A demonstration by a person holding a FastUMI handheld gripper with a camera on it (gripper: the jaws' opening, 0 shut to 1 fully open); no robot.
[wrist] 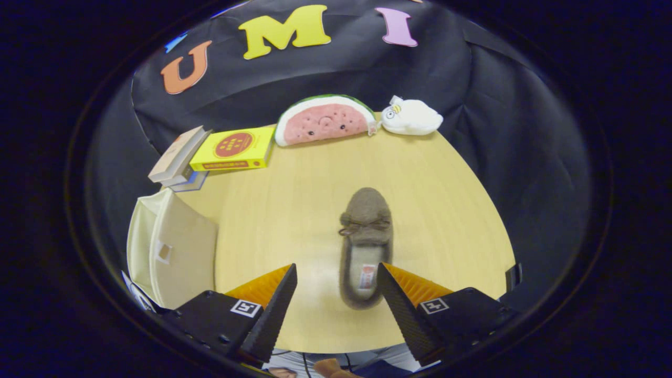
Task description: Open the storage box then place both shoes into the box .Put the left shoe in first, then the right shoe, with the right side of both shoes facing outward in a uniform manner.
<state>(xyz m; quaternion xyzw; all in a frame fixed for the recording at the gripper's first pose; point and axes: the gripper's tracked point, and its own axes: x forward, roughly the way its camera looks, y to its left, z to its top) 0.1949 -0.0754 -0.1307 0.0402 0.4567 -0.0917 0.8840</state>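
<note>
Landmark for positions: brown shoe point(366, 247), lying flat on tabletop point(451, 210), toe pointing away from gripper point(336, 286), heel nearest.

Far left of shoe, at tabletop's left side: cream storage box point(170, 252). Front panel seen at an angle, with a small tab or pull on it. Cannot tell from this angle whether open or closed. No shoe visible in or at it.

Left of shoe and beyond, toward back wall: stack of books point(178, 160), with yellow book point(234, 148) just beside on its right.

Directly beyond shoe, at back of tabletop: watermelon plush point(324, 119).

Beyond shoe, slightly right: white plush point(411, 116), just beside watermelon plush.

Fingers: spread wide, holding nothing. Left fingertip well clear of shoe to its left; right fingertip just at heel's right flank, contact not certain. Heel sits in the gap, nearer right finger.

Below fingers, near side: a brown fuzzy shape, partly cut off; possibly second shoe, not confirmable.

Progress, judged: early. Neither shoe boxed as far as visible. One shoe lined up for pick, not yet gripped. Left or right shoe: not determinable here. Remaining: confirm or open box, close on shoe, carry to box at far left, place with right side outward, then same for second shoe.
</note>
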